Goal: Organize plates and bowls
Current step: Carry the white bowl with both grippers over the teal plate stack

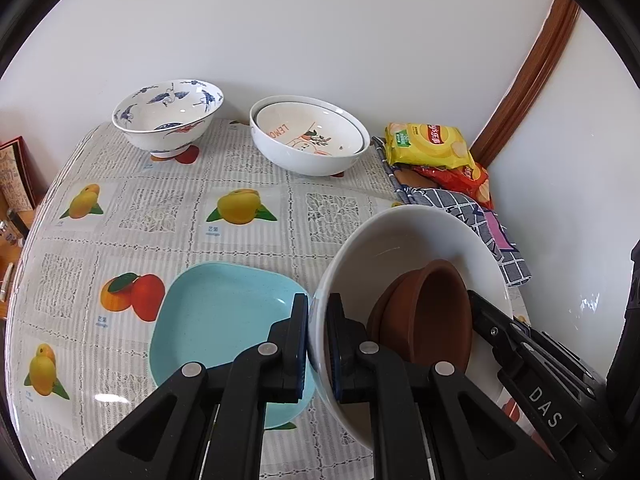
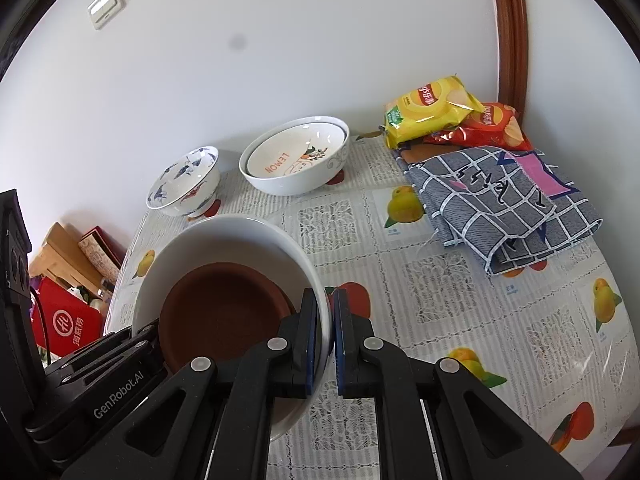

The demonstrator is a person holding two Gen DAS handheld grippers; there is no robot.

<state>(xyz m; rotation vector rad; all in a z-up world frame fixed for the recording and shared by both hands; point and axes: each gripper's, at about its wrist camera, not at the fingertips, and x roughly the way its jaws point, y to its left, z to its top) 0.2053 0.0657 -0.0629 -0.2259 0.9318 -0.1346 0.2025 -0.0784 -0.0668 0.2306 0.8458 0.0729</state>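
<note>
While pinched at opposite rims, white bowl [image 1: 404,240] between left claw [image 1: 318,344] and right claw [image 2: 326,344].

Bare tablecloth [image 1: 168,216] lies open through the table's middle. At the back wall stand the crane bowl [image 1: 168,116] and lemon bowl [image 1: 308,140], apart, with a gap between. Chip bags [image 2: 448,116] and folded cloth [image 2: 504,208] crowd the right corner; the blue plate [image 1: 216,320] lies near the front.

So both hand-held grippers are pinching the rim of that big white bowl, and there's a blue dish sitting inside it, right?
Not quite: the dish inside the white bowl is brown, as the right wrist view shows. Both the left hand-held gripper and the right hand-held gripper do pinch its rim.
</note>
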